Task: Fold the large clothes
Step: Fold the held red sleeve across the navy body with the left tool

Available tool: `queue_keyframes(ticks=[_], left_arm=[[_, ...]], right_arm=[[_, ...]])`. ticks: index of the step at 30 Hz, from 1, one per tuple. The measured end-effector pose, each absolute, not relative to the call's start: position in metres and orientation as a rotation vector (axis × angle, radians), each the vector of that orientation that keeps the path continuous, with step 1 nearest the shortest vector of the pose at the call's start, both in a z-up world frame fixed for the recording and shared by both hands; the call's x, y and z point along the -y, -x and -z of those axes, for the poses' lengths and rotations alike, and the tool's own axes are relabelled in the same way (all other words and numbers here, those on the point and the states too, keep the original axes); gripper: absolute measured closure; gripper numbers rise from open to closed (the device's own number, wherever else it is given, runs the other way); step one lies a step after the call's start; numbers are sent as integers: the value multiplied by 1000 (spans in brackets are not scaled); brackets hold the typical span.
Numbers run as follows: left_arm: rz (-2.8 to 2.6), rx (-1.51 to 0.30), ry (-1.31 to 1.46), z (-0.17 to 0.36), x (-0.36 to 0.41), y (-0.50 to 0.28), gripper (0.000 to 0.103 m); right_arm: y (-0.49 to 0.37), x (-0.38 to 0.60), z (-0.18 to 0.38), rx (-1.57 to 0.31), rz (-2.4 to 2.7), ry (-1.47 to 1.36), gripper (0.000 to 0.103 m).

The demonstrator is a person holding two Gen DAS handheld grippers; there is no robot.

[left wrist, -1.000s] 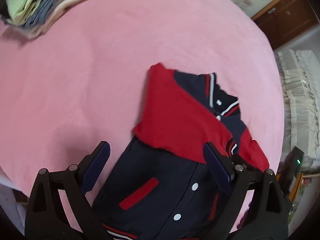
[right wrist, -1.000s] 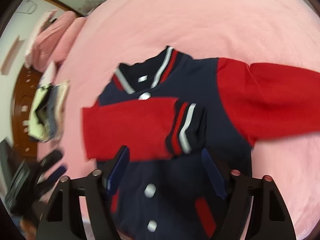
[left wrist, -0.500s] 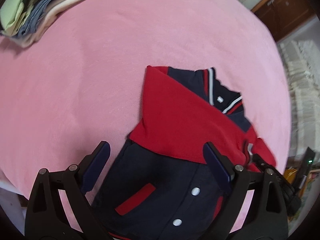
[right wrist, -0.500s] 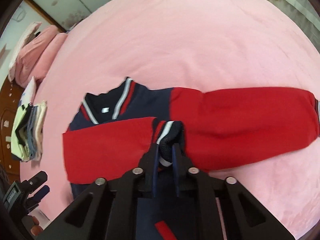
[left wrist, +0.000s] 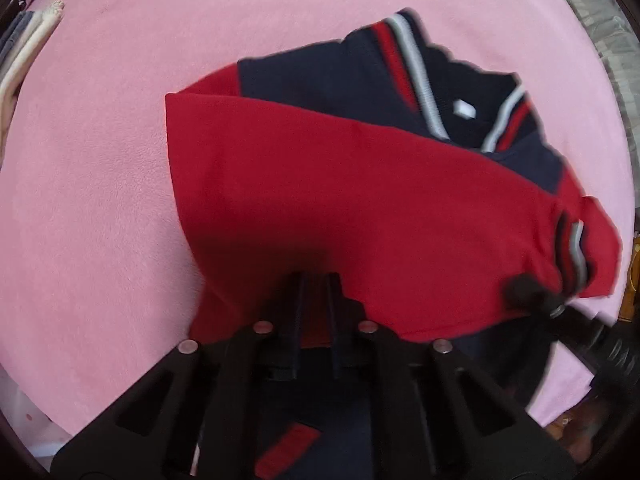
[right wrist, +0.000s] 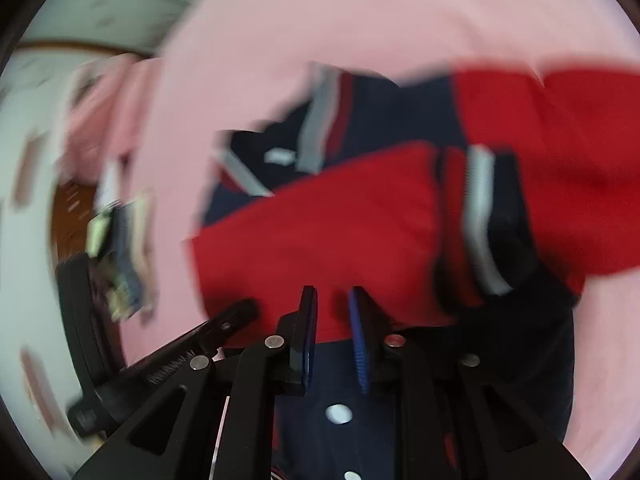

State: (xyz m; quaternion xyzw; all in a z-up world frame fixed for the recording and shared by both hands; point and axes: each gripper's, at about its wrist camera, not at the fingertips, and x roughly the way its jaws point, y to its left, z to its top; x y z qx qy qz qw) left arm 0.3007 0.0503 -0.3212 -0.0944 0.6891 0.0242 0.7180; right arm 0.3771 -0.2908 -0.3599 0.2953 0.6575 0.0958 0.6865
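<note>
A navy jacket (left wrist: 320,76) with red sleeves lies face up on the pink bed (left wrist: 100,160). One red sleeve (left wrist: 320,200) is folded across the chest, its striped cuff (left wrist: 576,252) at the right. My left gripper (left wrist: 316,300) points down at that sleeve's lower edge. Its jaws are closing, with red fabric pinched between them. My right gripper (right wrist: 334,312) is also closing on the same sleeve's lower edge, left of the cuff (right wrist: 480,208). Its tip (left wrist: 528,292) shows beside the cuff in the left wrist view. The other sleeve (right wrist: 560,140) stretches out to the right.
A stack of folded clothes (left wrist: 24,52) lies at the bed's far left corner and shows blurred (right wrist: 120,248) in the right wrist view. Pink pillows (right wrist: 104,120) sit beyond it. The bed's edge runs along the lower left, with bare pink cover around the jacket.
My left gripper dropped onto the folded sleeve and went from wide open to nearly closed on it. My right gripper narrowed from open and now sits on the sleeve's edge, the cuff to its right.
</note>
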Motion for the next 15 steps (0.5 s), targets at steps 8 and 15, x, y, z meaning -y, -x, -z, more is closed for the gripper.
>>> queue_keyframes(ticks=[8,15], left_arm=[[-193,-1486,338,319,-90,-287,102],[-274,-1454,288,303,-92,-283,102]], right_arm=[[-350,324,337,-1316,39,-391,103],[-333,343,285,-1145,91,-368,103]])
